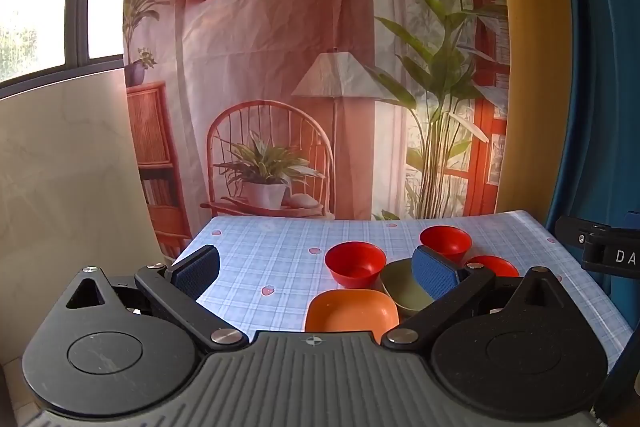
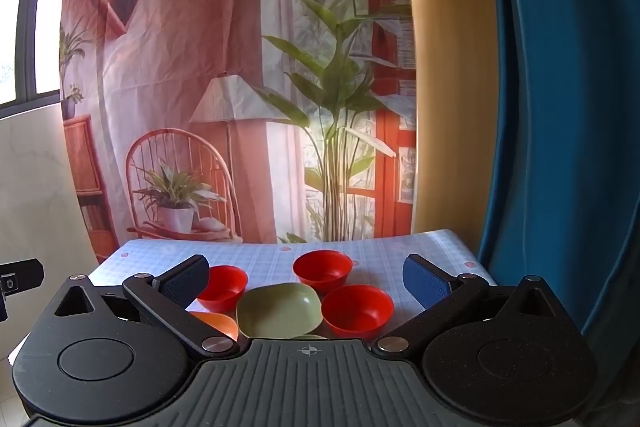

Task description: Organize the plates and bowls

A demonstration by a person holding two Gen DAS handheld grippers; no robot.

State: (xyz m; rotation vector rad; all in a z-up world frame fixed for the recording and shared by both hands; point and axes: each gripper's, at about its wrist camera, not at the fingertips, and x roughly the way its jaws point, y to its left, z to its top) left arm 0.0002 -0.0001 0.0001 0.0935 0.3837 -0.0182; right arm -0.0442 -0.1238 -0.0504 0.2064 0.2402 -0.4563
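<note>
Three red bowls stand on the checked tablecloth: one at the left (image 2: 222, 287), one at the back (image 2: 322, 267), one at the right (image 2: 357, 311). A green square plate (image 2: 279, 310) lies between them, and an orange square plate (image 2: 216, 323) lies at its left. In the left wrist view the orange plate (image 1: 352, 310) is nearest, with the green plate (image 1: 404, 289) and the red bowls (image 1: 355, 263) (image 1: 445, 243) (image 1: 494, 265) behind it. My left gripper (image 1: 316, 267) is open and empty above the table. My right gripper (image 2: 306, 281) is open and empty above the dishes.
The table (image 1: 256, 267) is covered with a blue checked cloth and ends at a printed backdrop (image 1: 280, 67). A blue curtain (image 2: 560, 107) hangs at the right. A pale wall and a window (image 1: 40, 7) are at the left. Part of the right gripper (image 1: 600, 247) shows at the right edge.
</note>
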